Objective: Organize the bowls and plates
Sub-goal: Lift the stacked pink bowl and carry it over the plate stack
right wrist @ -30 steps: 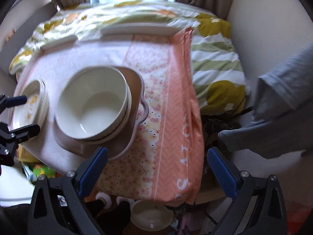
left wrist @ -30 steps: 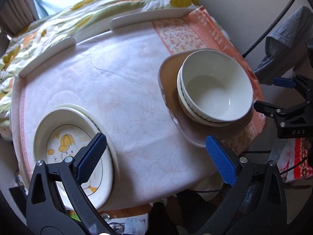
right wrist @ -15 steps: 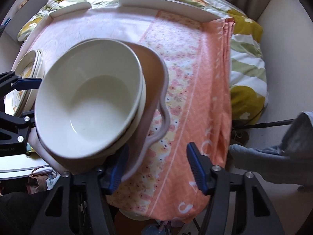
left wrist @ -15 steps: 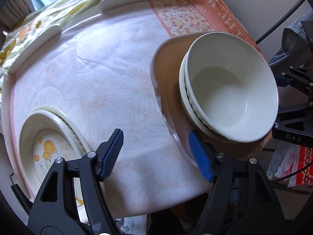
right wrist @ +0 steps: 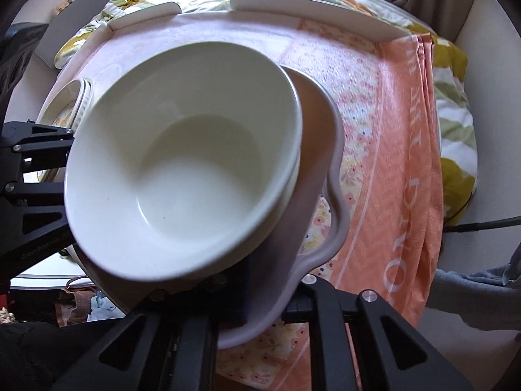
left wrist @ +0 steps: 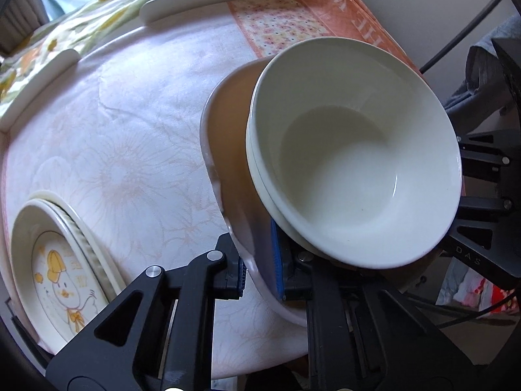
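Left gripper [left wrist: 259, 272] and right gripper [right wrist: 265, 296], jaws just closed on opposite rims of the brown plate [left wrist: 228, 137], steady its stacked bowls [left wrist: 355, 150] above the table [left wrist: 130, 130] for relocation.

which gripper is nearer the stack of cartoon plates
Left. The left gripper is clamped on the tray rim, on the side facing the cartoon plates. The right gripper clamps the tray's opposite rim, farther away.
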Demonstrator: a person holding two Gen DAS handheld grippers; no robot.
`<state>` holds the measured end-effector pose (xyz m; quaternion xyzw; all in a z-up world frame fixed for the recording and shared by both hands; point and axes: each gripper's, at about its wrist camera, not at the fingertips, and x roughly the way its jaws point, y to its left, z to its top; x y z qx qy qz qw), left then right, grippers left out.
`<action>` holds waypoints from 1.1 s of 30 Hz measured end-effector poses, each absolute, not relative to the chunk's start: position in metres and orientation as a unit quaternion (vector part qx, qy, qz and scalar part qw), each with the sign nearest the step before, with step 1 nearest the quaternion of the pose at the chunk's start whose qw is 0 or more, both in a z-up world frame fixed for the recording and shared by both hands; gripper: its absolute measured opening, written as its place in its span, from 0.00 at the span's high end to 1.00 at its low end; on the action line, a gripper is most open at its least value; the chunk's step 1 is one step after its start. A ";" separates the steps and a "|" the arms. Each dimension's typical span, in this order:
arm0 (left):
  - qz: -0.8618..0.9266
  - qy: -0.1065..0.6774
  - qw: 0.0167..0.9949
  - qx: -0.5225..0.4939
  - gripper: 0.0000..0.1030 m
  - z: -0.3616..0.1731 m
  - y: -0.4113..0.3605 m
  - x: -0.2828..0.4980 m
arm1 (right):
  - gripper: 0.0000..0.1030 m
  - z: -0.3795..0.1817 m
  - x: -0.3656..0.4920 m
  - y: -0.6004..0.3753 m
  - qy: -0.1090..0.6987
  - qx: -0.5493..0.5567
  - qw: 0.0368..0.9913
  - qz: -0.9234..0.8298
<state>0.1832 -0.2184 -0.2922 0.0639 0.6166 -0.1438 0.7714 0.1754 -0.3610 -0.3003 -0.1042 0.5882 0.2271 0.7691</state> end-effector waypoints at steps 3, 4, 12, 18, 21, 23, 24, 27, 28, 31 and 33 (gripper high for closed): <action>-0.139 0.609 0.778 0.066 0.90 -0.287 -0.217 0.182 | 0.89 -0.294 0.170 -0.360 0.584 -0.105 0.771 0.231; -0.138 0.606 0.780 0.065 0.90 -0.285 -0.217 0.182 | 0.89 -0.293 0.170 -0.359 0.582 -0.107 0.772 0.231; -0.130 0.571 0.809 0.058 0.90 -0.252 -0.195 0.180 | 0.89 -0.268 0.179 -0.350 0.555 -0.116 0.788 0.240; -0.130 0.548 0.825 0.053 0.90 -0.220 -0.157 0.175 | 0.88 -0.234 0.174 -0.316 0.534 -0.130 0.802 0.232; -0.132 0.540 0.830 0.051 0.90 -0.206 -0.130 0.170 | 0.88 -0.220 0.172 -0.292 0.527 -0.132 0.808 0.229; -0.131 0.536 0.832 0.053 0.90 -0.201 -0.111 0.167 | 0.88 -0.213 0.168 -0.272 0.522 -0.131 0.811 0.228; -0.130 0.535 0.833 0.054 0.90 -0.198 -0.100 0.164 | 0.88 -0.211 0.167 -0.265 0.521 -0.131 0.812 0.228; -0.128 0.536 0.833 0.053 0.90 -0.196 -0.069 0.157 | 0.88 -0.208 0.160 -0.234 0.519 -0.128 0.813 0.229; -0.127 0.536 0.833 0.054 0.90 -0.196 -0.060 0.155 | 0.88 -0.208 0.157 -0.227 0.519 -0.127 0.813 0.229; -0.123 0.540 0.831 0.055 0.90 -0.199 -0.031 0.148 | 0.88 -0.211 0.151 -0.200 0.522 -0.124 0.811 0.234; -0.121 0.544 0.829 0.054 0.90 -0.204 -0.014 0.144 | 0.88 -0.216 0.151 -0.188 0.524 -0.123 0.809 0.237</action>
